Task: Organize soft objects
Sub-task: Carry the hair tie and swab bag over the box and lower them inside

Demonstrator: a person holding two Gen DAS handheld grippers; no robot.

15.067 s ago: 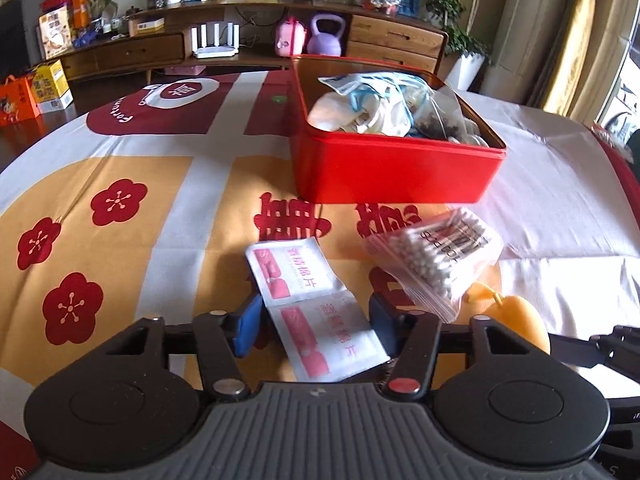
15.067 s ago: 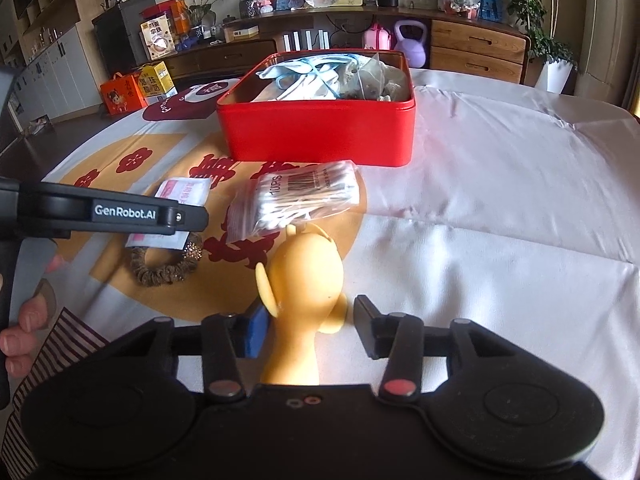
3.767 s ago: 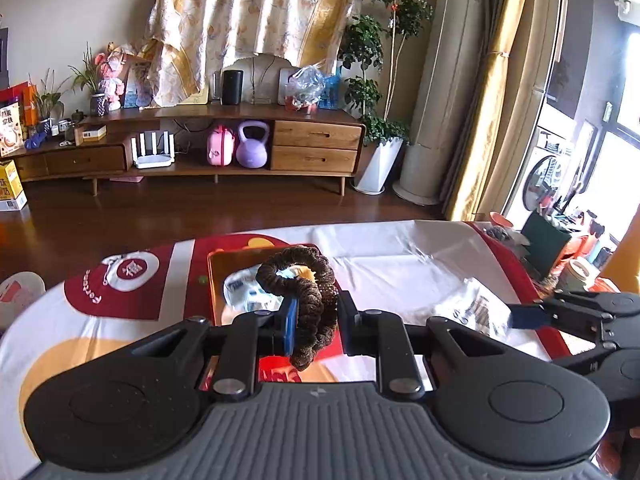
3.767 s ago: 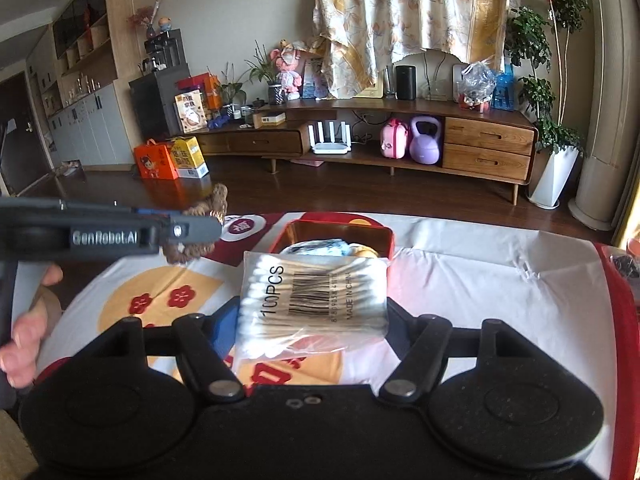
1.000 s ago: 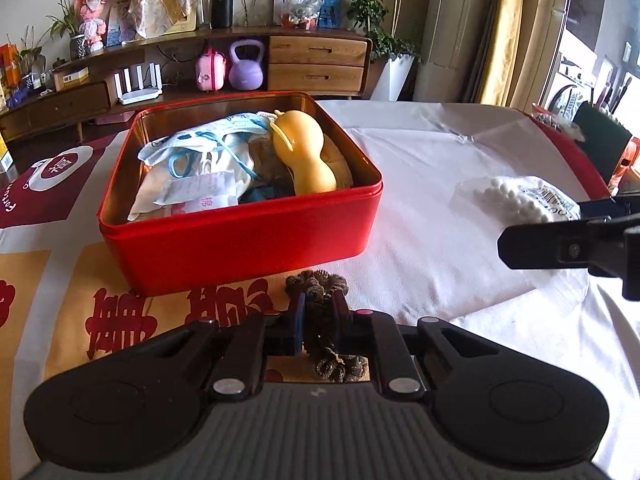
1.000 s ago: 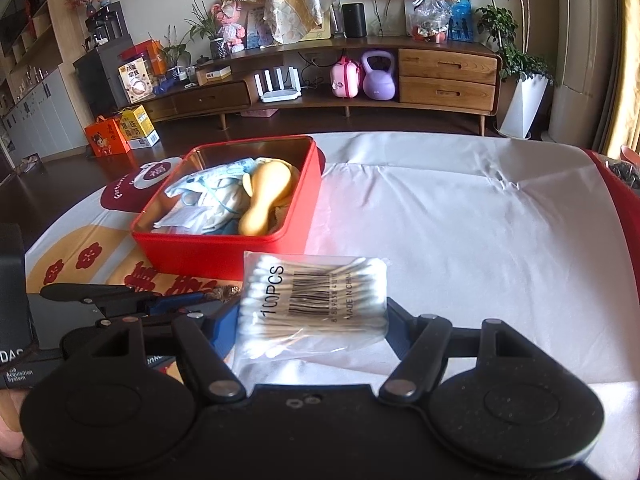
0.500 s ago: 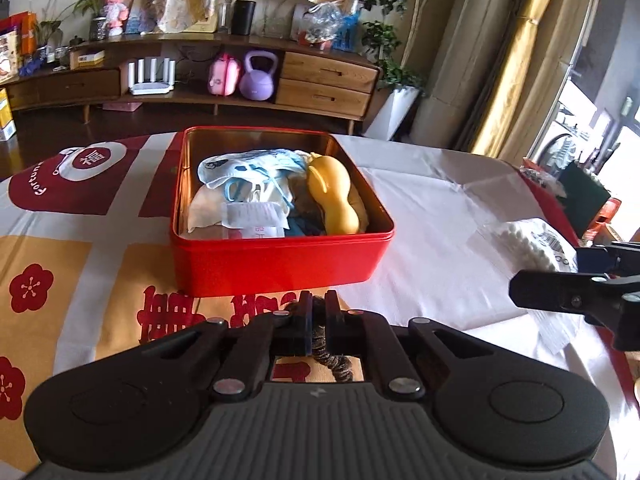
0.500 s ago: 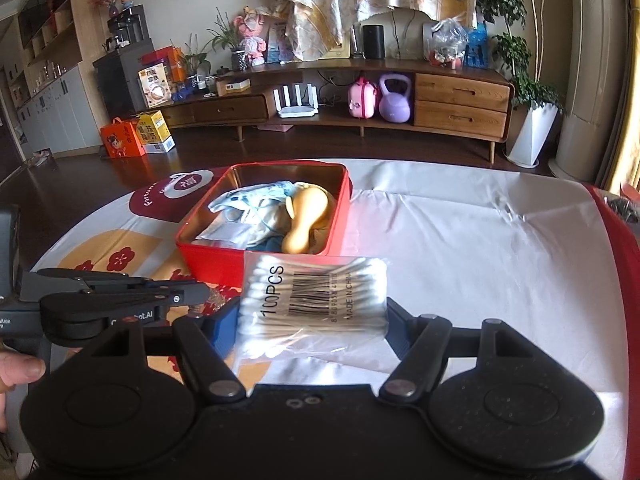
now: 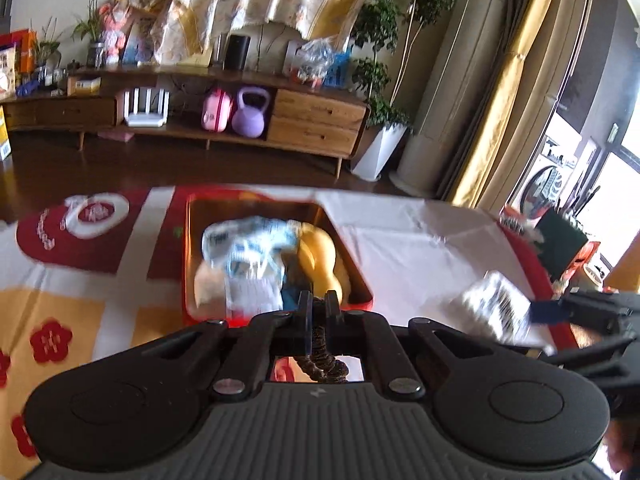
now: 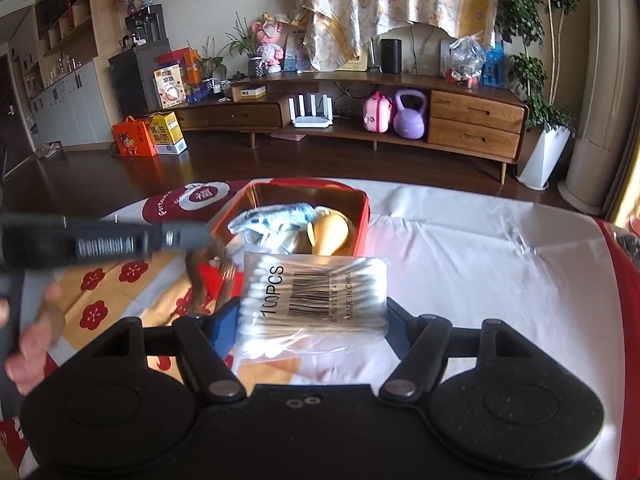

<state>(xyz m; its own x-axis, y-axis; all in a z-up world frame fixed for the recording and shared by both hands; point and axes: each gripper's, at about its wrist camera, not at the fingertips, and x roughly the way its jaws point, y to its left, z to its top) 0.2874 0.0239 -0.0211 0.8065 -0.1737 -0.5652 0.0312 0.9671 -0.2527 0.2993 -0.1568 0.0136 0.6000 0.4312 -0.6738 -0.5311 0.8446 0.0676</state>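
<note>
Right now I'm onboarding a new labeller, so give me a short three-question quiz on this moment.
1. True or false: the left hand-held gripper is shut on the brown scrunchie.
2. What does the right hand-held gripper hold?
A. the yellow squeeze toy
B. the bag of cotton swabs
C. nothing
3. Fill in: the yellow squeeze toy lies inside the ____ tin.

Key
1. True; the fingers pinch it and it hangs below them.
2. B; the bag sits between the two fingers, above the white cloth.
3. Red; the toy lies beside the pale blue packets.
</note>
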